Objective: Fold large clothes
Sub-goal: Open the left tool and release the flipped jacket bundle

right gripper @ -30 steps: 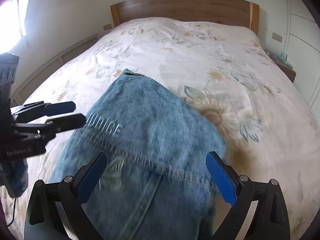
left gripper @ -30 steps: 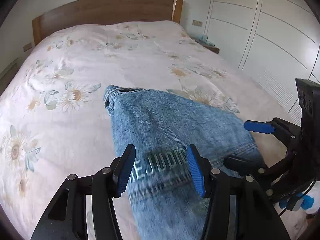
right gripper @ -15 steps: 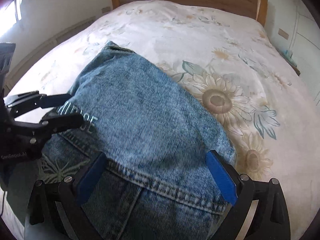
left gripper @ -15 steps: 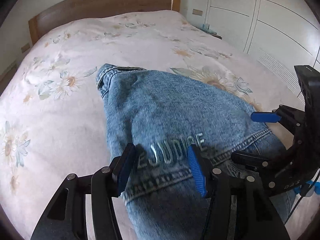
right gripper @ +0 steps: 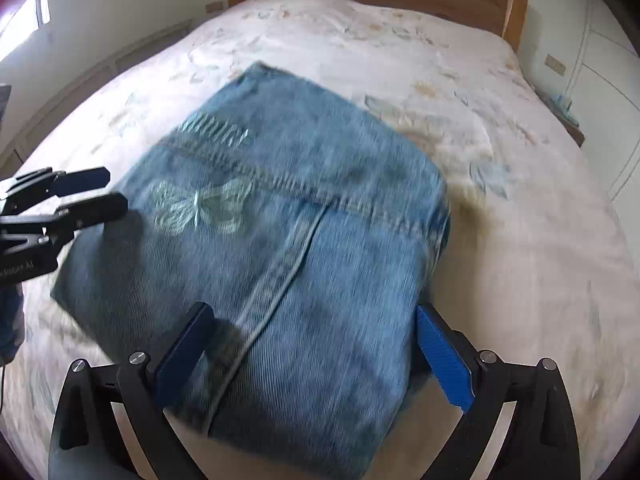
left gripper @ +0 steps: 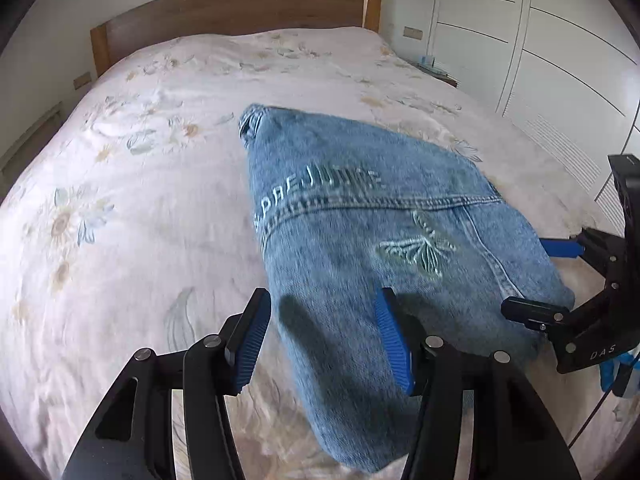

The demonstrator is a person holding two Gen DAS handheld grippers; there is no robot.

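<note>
A folded blue denim jacket [left gripper: 372, 236] lies on the bed, with pale lettering and a butterfly print on its back; it also fills the middle of the right wrist view [right gripper: 288, 240]. My left gripper [left gripper: 320, 336] is open and empty, just above the jacket's near left corner. My right gripper [right gripper: 312, 352] is open wide and empty, over the jacket's near edge. Each gripper shows in the other's view, the right one [left gripper: 552, 280] at the jacket's right side, the left one [right gripper: 92, 192] at its left side.
The bed has a pale floral cover [left gripper: 140, 200] and a wooden headboard [left gripper: 224, 12]. White wardrobe doors [left gripper: 560, 52] stand to the right, with a small bedside table [left gripper: 436, 72] by the headboard. A low wall ledge [right gripper: 120, 64] runs along the left.
Both grippers have pulled back toward me and risen. More of the jacket shows now, down to the butterfly and the near fold. The jacket lies still on the bed.
</note>
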